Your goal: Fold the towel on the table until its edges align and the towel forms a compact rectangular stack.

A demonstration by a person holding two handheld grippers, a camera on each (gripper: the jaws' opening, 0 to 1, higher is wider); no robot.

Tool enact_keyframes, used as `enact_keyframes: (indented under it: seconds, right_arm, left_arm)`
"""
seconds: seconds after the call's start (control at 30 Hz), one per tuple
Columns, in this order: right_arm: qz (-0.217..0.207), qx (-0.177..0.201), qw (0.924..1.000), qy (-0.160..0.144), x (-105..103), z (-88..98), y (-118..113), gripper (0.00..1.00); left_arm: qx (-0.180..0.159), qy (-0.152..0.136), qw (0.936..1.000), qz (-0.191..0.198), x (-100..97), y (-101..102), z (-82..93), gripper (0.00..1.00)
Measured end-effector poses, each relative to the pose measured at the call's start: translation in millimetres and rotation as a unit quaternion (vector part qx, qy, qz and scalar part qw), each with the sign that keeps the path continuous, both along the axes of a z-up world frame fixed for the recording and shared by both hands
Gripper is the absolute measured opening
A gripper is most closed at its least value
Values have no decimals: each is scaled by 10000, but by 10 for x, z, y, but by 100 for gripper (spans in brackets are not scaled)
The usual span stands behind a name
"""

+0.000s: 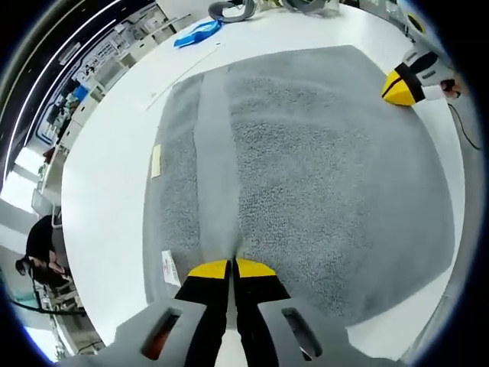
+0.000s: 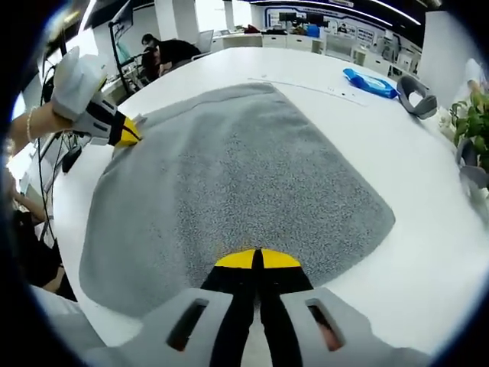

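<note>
Lying flat on white table (image 1: 107,191), grey towel (image 1: 306,168) spreading across centre of left gripper view, smoother band running 12 to 6 o'clock, small tags at left edge around 8 o'clock. Showing no clean compact stack yet; possibly one fold in already, cannot tell layers. Left gripper (image 1: 231,267) sitting at 6 o'clock, yellow tips pressed together right at towel's near edge, apparently pinching the hem, grip itself hidden under tips. Right gripper (image 2: 256,258) likewise closed tight at 6 o'clock of right gripper view, at another towel edge, seemingly nipping it. Showing in left gripper view at 2 o'clock, right gripper sitting at far corner. Blue item (image 2: 370,82) and grey headset-like object (image 2: 416,95) resting well apart at 1–2 o'clock. Judging: early stage, edges gripped, lifting and folding over remaining, further folds likely needed.
</note>
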State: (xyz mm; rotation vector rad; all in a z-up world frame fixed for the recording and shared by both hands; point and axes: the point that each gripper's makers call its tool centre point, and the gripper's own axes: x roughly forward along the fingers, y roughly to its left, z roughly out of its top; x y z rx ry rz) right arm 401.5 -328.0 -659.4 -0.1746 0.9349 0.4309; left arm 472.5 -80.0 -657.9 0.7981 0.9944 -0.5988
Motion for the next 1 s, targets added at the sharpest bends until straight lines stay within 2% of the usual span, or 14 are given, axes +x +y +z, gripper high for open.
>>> enact_keyframes:
  seconds: [0.23, 0.47, 0.6, 0.73, 1.0]
  right_arm:
    - [69, -128, 9999, -81, -70, -8, 30, 0]
    - [184, -302, 9993, -133, -126, -13, 56, 0]
    - [53, -130, 9999, -80, -150, -15, 48, 0]
    - [-126, 50, 9999, 96, -195, -25, 65, 0]
    - [-82, 41, 9999, 124, -271, -20, 110, 0]
  left_arm:
    - [98, 38, 9998, -180, 37, -12, -5, 1]
    - [-122, 94, 9997, -209, 79, -10, 0, 2]
    - [-253, 168, 9994, -192, 105, -17, -2, 2]
    - [-358, 191, 9989, -242, 152, -35, -2, 2]
    - [-306, 211, 9988, -329, 214, -67, -16, 2]
